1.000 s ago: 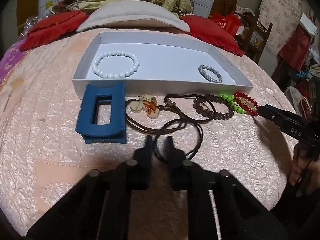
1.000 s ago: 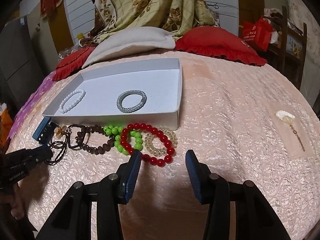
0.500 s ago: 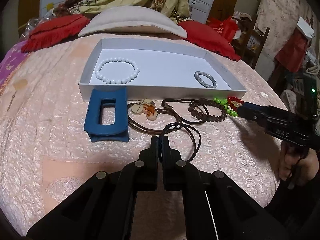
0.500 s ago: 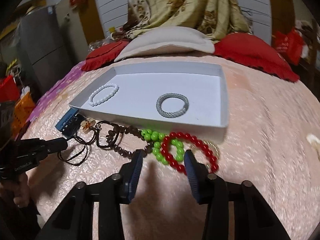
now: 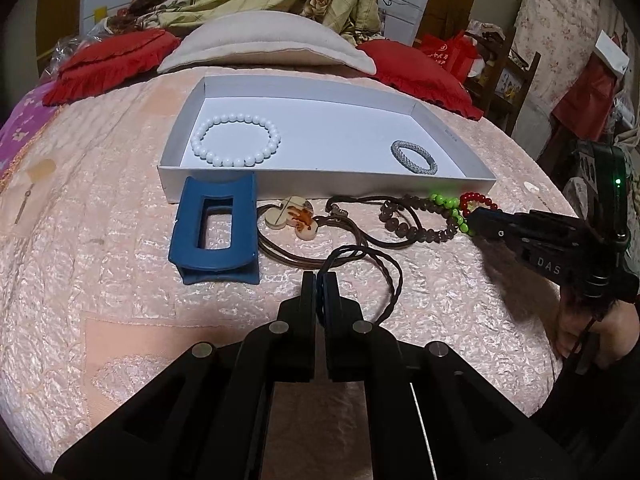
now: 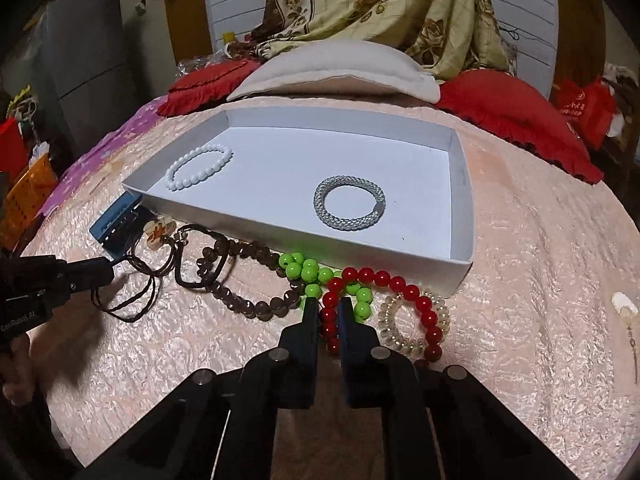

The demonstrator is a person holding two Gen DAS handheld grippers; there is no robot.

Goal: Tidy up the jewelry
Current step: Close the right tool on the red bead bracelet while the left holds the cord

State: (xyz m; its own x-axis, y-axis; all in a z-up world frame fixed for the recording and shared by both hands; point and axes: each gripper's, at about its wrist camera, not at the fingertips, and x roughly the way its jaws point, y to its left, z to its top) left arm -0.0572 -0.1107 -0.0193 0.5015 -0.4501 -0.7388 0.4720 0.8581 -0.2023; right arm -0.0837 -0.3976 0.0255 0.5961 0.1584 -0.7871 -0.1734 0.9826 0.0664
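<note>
A white tray (image 5: 320,184) on the pink quilt holds a white bead bracelet (image 5: 199,148) and a grey braided bracelet (image 5: 416,171). In front of it lie a blue hair claw (image 5: 188,236), a pendant (image 5: 296,218), a brown bead bracelet (image 6: 248,304), green beads (image 6: 304,270) and a clear spiral bracelet (image 6: 400,342). My left gripper (image 5: 320,280) is shut on a dark braided cord (image 5: 394,276). My right gripper (image 6: 328,310) is shut on the red bead bracelet (image 6: 416,294), with red beads showing between its fingers. Both rest on the quilt.
Red pillows (image 6: 516,116) and a cream pillow (image 6: 332,68) line the far side behind the tray. A small shell trinket (image 6: 624,306) lies at the right. A person's hand (image 5: 580,332) holds the right gripper near the bed's edge.
My left gripper closed on the braided cord. My right gripper shifted left along the row of bracelets and its jaws closed onto the red beads.
</note>
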